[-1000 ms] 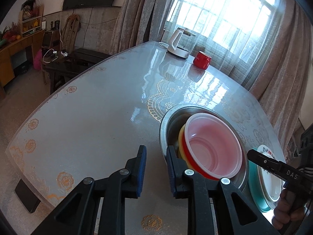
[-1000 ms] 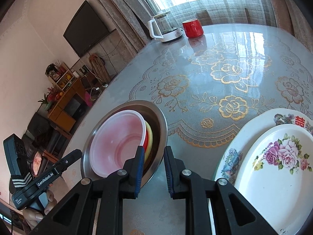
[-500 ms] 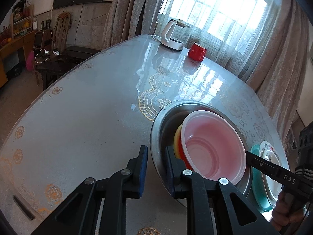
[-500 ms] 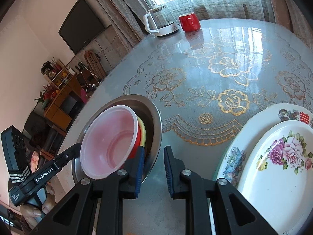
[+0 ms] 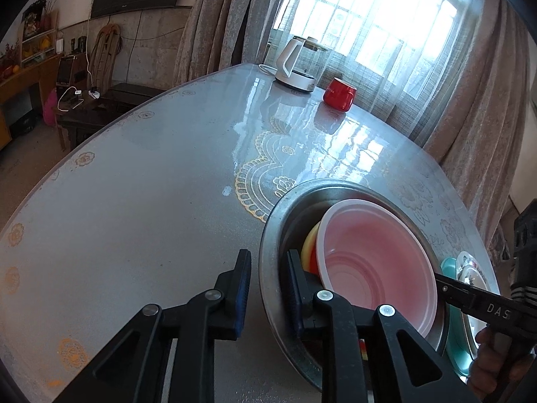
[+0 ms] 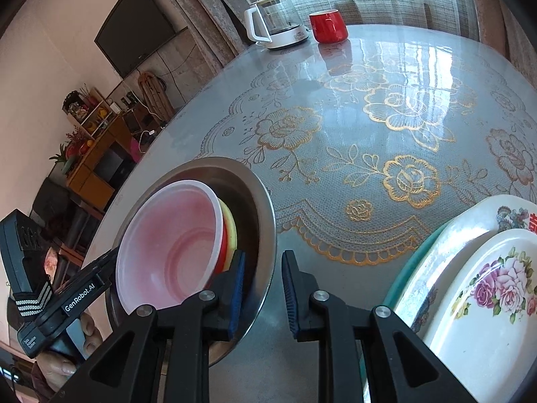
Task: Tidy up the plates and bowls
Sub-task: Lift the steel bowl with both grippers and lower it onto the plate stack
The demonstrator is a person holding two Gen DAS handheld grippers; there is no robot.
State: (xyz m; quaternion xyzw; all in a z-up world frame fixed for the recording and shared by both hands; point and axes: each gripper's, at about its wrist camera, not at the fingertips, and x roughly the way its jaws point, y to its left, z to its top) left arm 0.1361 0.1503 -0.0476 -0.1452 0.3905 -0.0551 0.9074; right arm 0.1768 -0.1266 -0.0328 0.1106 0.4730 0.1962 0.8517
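Plainly, the step in hand looks like a two-handed lift of the steel basin (image 5: 268,221) with its nested bowls, and the care lies in the grip.

The left gripper (image 5: 266,288) straddles the basin's rim at about 9 o'clock. One finger is outside over the table (image 5: 134,201) and the other inside the wall. Its jaws stand narrowly parted around the rim; I cannot tell whether the pads actually bear on the metal.

Inside the basin, the pink bowl (image 5: 376,262) sits on top of a red bowl (image 5: 313,262) and a yellow bowl (image 5: 307,245). The stack leans off-centre toward 3 o'clock rather than lying level.

The right gripper (image 6: 261,288) straddles the opposite rim at about 3 o'clock, jaws likewise a little apart, and their contact with the rim is equally unclear. Just beside it, toward 3 o'clock, lies the plate stack (image 6: 470,319): floral plates on a teal plate (image 6: 402,275).

To do this well:
- Close both grippers firmly before taking any weight, because thin steel will probably slip between the pads.
- Raise both sides together and keep the basin level, or the loose bowls could slide further.
- Keep the right side clear of the plates.
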